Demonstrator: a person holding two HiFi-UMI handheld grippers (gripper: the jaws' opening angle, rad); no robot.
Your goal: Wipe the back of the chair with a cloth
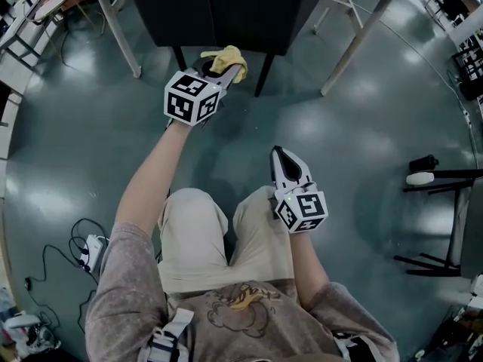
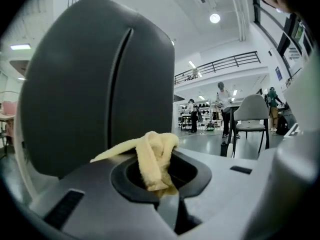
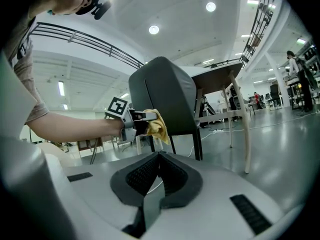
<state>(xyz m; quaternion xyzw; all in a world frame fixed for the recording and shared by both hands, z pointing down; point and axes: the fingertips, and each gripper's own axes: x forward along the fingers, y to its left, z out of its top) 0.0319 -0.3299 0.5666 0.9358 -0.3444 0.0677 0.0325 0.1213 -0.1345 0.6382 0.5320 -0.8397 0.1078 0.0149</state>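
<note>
A dark grey chair (image 1: 226, 10) stands ahead of me, its back (image 2: 95, 84) filling the left gripper view. My left gripper (image 1: 223, 66) is shut on a yellow cloth (image 1: 225, 57), held close to the lower part of the chair back; whether the cloth (image 2: 152, 156) touches it I cannot tell. In the right gripper view the same cloth (image 3: 157, 125) shows beside the chair (image 3: 165, 101). My right gripper (image 1: 283, 157) hangs lower, over my right thigh, shut with nothing between its jaws.
White table legs (image 1: 355, 40) stand right of the chair, another leg (image 1: 117, 29) to its left. A dark stand (image 1: 441, 183) with a bottle is at the right. Cables and a power strip (image 1: 90, 251) lie on the grey floor at the lower left.
</note>
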